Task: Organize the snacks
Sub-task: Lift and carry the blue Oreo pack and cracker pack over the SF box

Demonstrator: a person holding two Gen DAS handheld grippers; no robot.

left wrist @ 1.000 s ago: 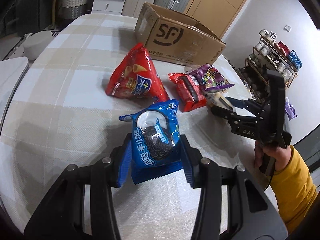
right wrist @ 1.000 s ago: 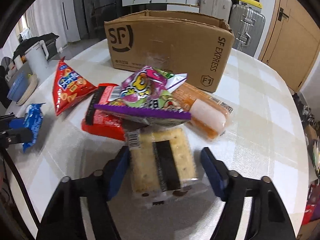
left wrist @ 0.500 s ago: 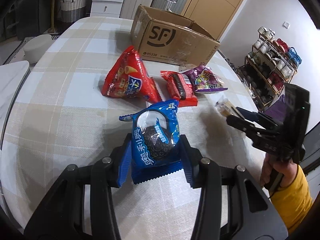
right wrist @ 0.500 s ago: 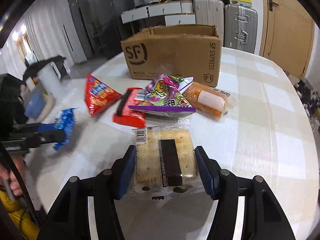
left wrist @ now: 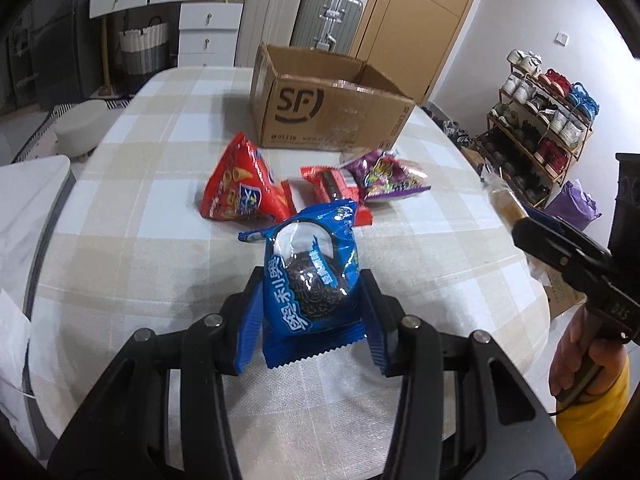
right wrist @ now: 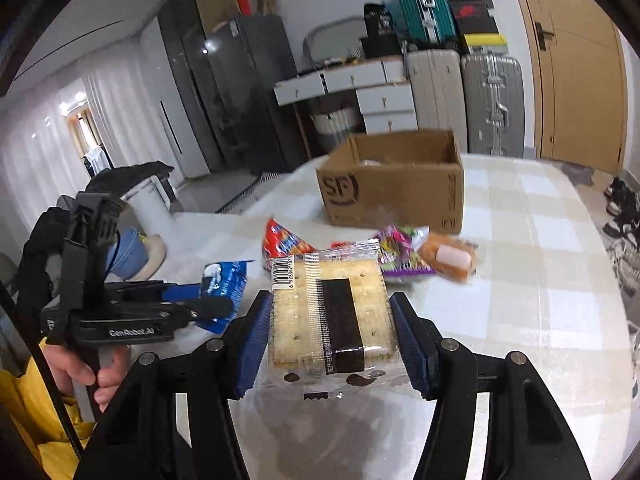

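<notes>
Nearest the left wrist camera, the left tongs (left wrist: 312, 308) clamp a blue cookie packet (left wrist: 310, 276) from both sides, its crimped bottom edge hanging just past the pads and its top standing up toward the room. The right tongs (right wrist: 330, 326) likewise grip a clear-wrapped cracker pack (right wrist: 330, 312) flat between the blue pads, barcode end pointing forward. Both packs appear to be lifted off the checked tabletop (left wrist: 140, 208), carried side by side with the two tools near each other.

A little further out, the loose snacks lie in a cluster: a red triangular chip bag (left wrist: 240, 188), a red wrapped bar (left wrist: 328, 184) beside it, a purple candy bag (left wrist: 386, 178) overlapping that bar, and, in the right wrist view, an orange-wrapped cake (right wrist: 450, 258) just beside the purple bag.

Beyond them stands the open cardboard box (right wrist: 394, 184), flaps up, with something pale inside that is too blurred to name. It is the likely home for the snacks.

To do this carry well, pass both packs high over the cluster so the hanging edges do not drag the chip bag. Bring each one over the near wall of the box before loosening, one hand at a time. Keep the squeeze light, since crackers and cookies probably crush easily.
</notes>
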